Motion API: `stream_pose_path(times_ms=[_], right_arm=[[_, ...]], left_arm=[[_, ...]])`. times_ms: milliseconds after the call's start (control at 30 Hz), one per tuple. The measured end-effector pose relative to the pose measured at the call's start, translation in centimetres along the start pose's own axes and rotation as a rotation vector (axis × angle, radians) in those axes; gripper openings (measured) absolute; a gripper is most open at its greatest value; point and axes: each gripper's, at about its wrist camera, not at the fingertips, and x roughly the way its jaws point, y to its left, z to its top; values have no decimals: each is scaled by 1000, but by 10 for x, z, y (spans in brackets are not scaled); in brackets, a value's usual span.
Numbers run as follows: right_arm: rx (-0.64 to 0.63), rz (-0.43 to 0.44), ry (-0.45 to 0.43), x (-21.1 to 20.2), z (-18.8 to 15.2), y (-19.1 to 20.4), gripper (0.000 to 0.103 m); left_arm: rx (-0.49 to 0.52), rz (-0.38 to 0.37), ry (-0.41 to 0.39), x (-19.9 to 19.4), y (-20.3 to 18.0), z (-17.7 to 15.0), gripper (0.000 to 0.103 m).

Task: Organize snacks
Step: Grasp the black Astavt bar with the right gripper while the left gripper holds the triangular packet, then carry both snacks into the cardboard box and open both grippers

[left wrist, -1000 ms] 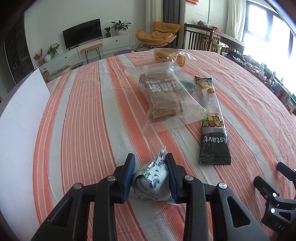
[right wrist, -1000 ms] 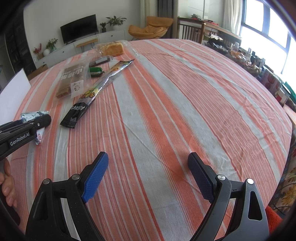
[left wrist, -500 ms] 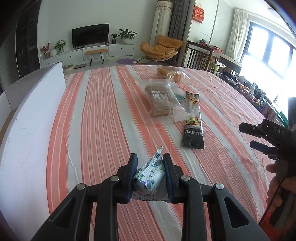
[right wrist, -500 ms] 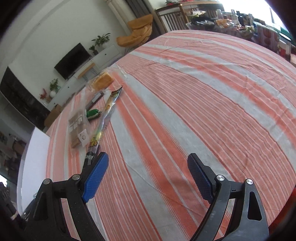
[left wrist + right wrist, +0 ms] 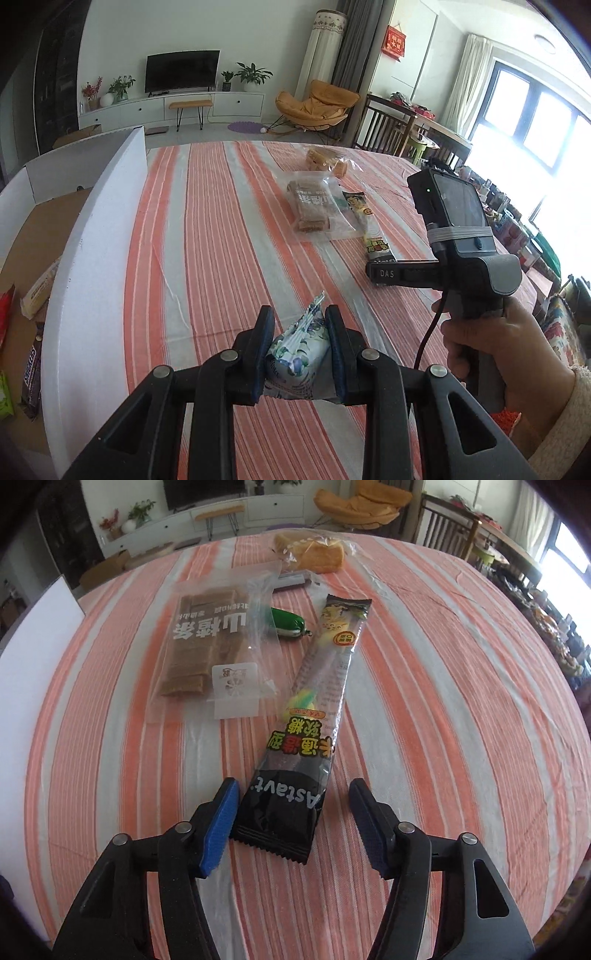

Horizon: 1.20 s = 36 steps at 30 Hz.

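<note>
My left gripper (image 5: 298,352) is shut on a small white and green floral snack packet (image 5: 297,350), held above the striped tablecloth. My right gripper (image 5: 293,825) is open, its blue pads on either side of the near end of a long black Astavt candy packet (image 5: 306,716). That packet also shows in the left wrist view (image 5: 369,227), partly behind the right gripper's body (image 5: 454,236). A clear bag of brown bars (image 5: 207,646), a green sausage-shaped snack (image 5: 288,626) and a bagged bread loaf (image 5: 314,554) lie farther back.
A white-walled cardboard box (image 5: 99,236) stands at the table's left edge with several snack bars inside (image 5: 31,365). The orange and white striped cloth (image 5: 443,664) covers the round table. Chairs and a TV unit stand beyond the far edge.
My left gripper has lifted higher with the floral packet, bringing the box into view. My right gripper has swung down and left to straddle the near end of the black candy packet.
</note>
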Motion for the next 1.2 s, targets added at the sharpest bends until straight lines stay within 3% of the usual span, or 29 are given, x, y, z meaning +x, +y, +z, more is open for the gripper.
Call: stream_pose_path(times_ms=[200,267,300,333,367,467,533,600,667,700,833,1000,1100,1200], right_arm=[[38,-5,12,-30,-57,-48,41],[59,2,22,-35,-68,-58,47],[73,4,29,-34,-67,-62,53],[80,1,36,-32,-65,-64,69],[83,-13,34,-30,-58,-64,73],[51,-56,36,-18,-33,-55,73],[29,-24,37,-8,-22,-49,73],[30,9,23,-5,-18,-48,69],[61,23,9,-10,-20,-54,27],[82,37,16,-12,-22,-59,25],[261,210,33,-25,-42,-94,19],[556,546,-5,-51,-86,-143,19],[608,661,-44,-74,-103,-152,19],[586,714,-72,-98,-105,-148,19]], left_arm=[[15,-41,-29,-22,-8,-3,28],[11,-50,-33,-26,-10,-3,28],[10,-53,-34,-27,-11,-3,28],[10,-53,-36,-29,-12,-2,28],[9,-55,-37,-30,-13,-1,28],[13,-57,-51,-42,-15,2,28],[18,-53,-63,-52,-16,3,28],[17,-49,-72,-61,-14,3,28],[11,-49,-80,-70,-10,2,28],[8,-51,-84,-74,-9,1,28],[-9,-77,-92,-88,-4,-1,28],[-48,-134,-115,-104,3,4,28],[-85,-157,-137,-118,13,11,28],[-137,-158,-180,-138,32,17,28]])
